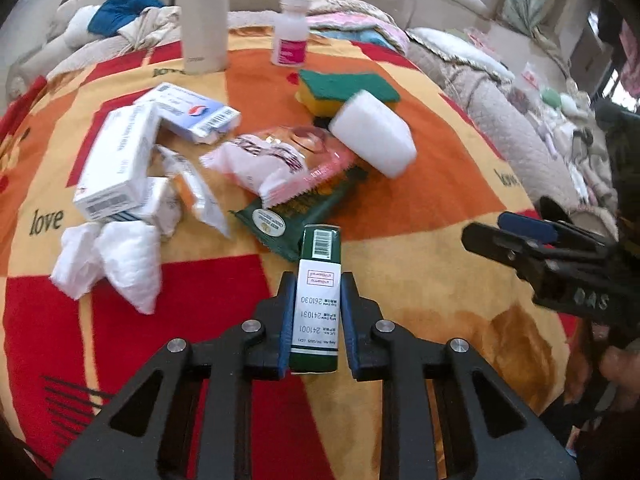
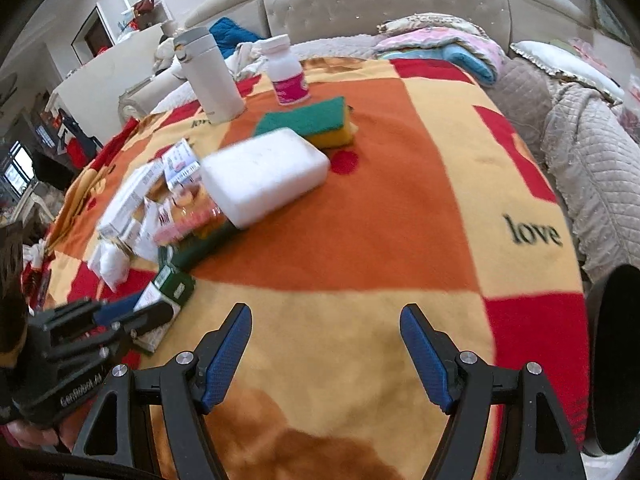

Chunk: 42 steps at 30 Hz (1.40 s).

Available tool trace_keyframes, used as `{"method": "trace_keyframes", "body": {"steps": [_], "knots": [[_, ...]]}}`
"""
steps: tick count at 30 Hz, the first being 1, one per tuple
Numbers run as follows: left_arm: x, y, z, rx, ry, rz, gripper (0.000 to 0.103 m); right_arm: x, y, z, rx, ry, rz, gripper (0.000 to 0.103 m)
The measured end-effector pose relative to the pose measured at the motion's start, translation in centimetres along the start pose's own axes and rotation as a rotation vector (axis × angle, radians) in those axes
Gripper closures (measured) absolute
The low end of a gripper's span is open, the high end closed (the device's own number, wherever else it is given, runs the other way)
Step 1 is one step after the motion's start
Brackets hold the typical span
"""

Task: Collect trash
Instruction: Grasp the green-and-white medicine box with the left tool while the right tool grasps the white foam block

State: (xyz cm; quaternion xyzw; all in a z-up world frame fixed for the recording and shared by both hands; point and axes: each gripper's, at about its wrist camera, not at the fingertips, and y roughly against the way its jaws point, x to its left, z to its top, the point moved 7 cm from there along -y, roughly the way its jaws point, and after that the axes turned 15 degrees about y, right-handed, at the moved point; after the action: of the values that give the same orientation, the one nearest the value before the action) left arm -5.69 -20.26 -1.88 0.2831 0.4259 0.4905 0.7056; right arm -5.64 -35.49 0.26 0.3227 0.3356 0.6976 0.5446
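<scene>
The blanket (image 1: pixel 420 272) bears the word "love" several times. The green-and-white box (image 1: pixel 318 300) shows "241001", "241031", "261030" and a barcode. The left tongs' (image 2: pixel 132 320) body reads "GenRobot.AI".

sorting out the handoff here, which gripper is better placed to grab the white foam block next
Right. The right gripper is open and empty, over bare blanket, on the side where the white foam block lies. The left gripper is already shut on the green and white box.
</scene>
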Motion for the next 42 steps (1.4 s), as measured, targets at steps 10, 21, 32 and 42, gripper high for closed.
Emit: {"method": "trace_keyframes", "body": {"steps": [10, 21, 32, 42], "knots": [[1.9, 1.3, 0.9, -0.046, 0.055, 0.014, 0.085, 0.8, -3.9, 7.0, 0.017, -0.159, 0.101, 0.020], [2.1, 1.4, 0.7, -0.045, 0.079, 0.003, 0.085, 2.0, -6.9, 8.4, 0.027, -0.133, 0.097, 0.027], [-0.2, 2.1, 0.1, -0.037, 0.083, -0.040, 0.085, 1.2, -1.2, 3.4, 0.072, 0.103, 0.055, 0.029], [-0.8, 0.4, -1.4, 0.016, 0.093, -0.019, 0.085, 1.2, -0.8, -2.3, 0.162, 0.090, 0.110, 0.020]]}}
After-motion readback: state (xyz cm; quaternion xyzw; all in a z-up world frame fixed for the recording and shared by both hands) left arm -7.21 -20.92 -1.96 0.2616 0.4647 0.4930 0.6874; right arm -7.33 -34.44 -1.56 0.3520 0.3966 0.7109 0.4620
